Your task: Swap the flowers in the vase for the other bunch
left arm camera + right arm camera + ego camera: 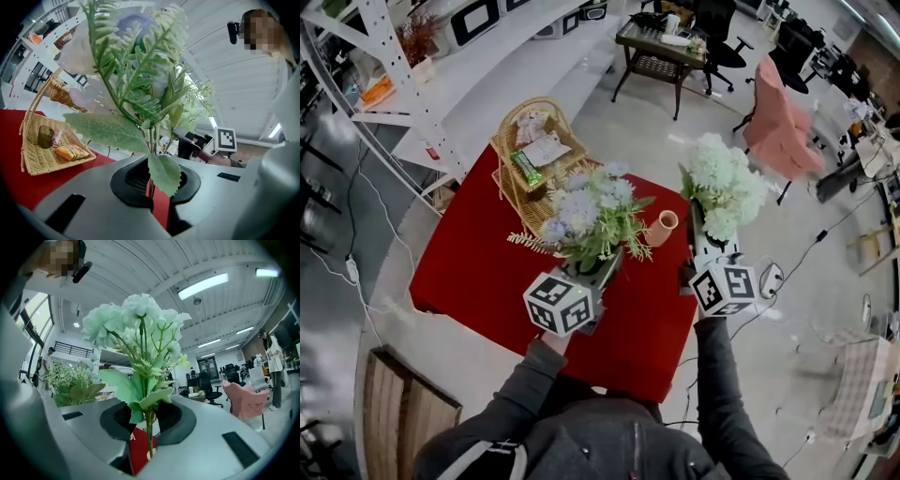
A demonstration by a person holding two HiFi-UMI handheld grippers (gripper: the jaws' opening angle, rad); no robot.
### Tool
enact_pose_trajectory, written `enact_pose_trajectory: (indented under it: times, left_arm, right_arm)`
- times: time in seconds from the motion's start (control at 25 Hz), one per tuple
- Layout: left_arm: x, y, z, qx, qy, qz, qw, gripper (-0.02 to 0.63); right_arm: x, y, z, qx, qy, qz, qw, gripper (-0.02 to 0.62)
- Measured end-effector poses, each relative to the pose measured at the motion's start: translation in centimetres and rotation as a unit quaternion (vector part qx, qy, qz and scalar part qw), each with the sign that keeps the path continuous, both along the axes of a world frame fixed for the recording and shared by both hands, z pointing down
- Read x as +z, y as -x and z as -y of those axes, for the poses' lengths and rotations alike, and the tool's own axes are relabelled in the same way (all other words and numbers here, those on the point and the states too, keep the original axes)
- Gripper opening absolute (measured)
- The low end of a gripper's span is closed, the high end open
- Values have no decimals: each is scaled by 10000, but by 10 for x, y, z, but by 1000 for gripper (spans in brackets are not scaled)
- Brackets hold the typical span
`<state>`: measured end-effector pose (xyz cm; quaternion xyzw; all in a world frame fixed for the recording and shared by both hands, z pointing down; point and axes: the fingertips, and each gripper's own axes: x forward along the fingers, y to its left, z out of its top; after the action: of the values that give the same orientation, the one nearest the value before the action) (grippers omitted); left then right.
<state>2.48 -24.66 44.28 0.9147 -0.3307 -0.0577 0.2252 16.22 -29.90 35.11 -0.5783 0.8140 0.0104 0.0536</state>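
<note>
My left gripper (602,270) is shut on the stems of a lavender-blue bunch with green leaves (589,214) and holds it upright over the red table (478,272). In the left gripper view the stems (152,140) stand pinched between the jaws of this gripper (151,185). My right gripper (705,242) is shut on the stems of a white, pale-green bunch (724,187), which it holds just past the table's right edge. That bunch (138,329) rises from the right gripper (147,430). A small peach vase (664,227) stands empty on the table between the two bunches.
A wicker basket (517,178) with snack packets sits at the table's far left corner, seen also as the basket (44,161). White shelving (487,66) runs behind. A pink chair (778,122) stands at far right, a wooden chair (398,412) near left.
</note>
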Motion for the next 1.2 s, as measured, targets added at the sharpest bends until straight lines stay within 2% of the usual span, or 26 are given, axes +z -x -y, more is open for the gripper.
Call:
enact_pose_trajectory:
  times: [0.2, 0.52, 1.2]
  left_arm:
    - [1, -8, -7, 138, -23, 55, 9999, 31]
    - [3, -18, -16, 319, -42, 158, 9994, 32]
    - [10, -24, -14, 437, 5, 305, 9986, 34]
  right_arm:
    - [11, -11, -20, 165, 59, 49, 9998, 76]
    - [47, -23, -50, 380, 395, 179, 9983, 77]
    - [116, -29, -96, 802, 892, 304, 9923, 76]
